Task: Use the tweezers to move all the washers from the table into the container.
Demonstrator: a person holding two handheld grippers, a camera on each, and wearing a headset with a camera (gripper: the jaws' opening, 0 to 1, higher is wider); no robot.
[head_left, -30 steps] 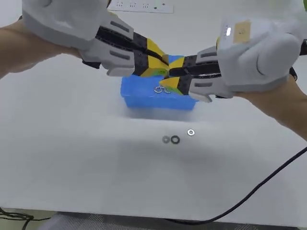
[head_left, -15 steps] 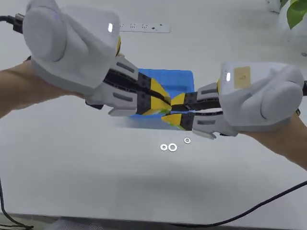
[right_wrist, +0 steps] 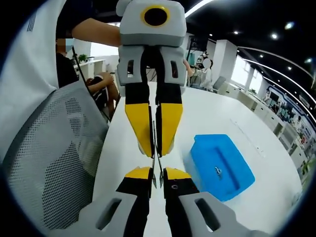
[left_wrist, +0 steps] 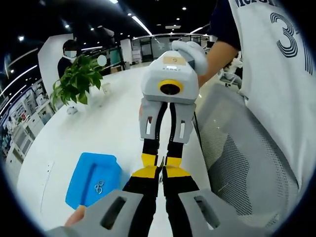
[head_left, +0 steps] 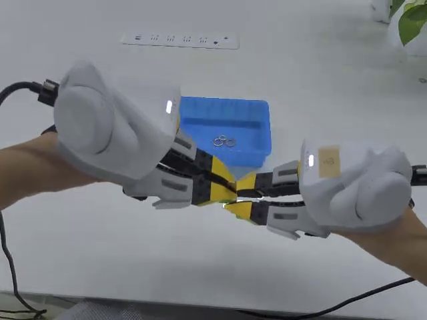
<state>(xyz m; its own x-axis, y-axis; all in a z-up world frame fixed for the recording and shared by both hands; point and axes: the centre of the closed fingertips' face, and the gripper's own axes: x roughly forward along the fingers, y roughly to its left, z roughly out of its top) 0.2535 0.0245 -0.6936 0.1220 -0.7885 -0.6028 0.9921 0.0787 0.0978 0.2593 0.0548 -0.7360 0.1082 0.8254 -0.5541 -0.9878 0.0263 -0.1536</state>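
Observation:
My left gripper [head_left: 225, 188] and right gripper [head_left: 241, 197] meet tip to tip above the table, in front of the blue container [head_left: 252, 115]. Thin metal tweezers [right_wrist: 155, 148] run between the two sets of jaws, and both grippers look shut on them. Two washers [head_left: 225, 141] lie inside the container. In the left gripper view the container [left_wrist: 84, 175] with its washers [left_wrist: 98, 186] lies at lower left. It lies at right in the right gripper view [right_wrist: 232, 163]. The grippers cover the table right under them.
A white power strip [head_left: 180, 41] lies at the table's far side. A black cable [head_left: 347, 300] trails over the near right edge. A potted plant [head_left: 412, 19] stands at far right. A mesh chair [right_wrist: 54, 163] is beside the table, and people stand in the background.
Both grippers, still tip to tip, have drawn back from over the container to the table in front of it. They now cover the loose washers seen earlier. The head view has shifted too.

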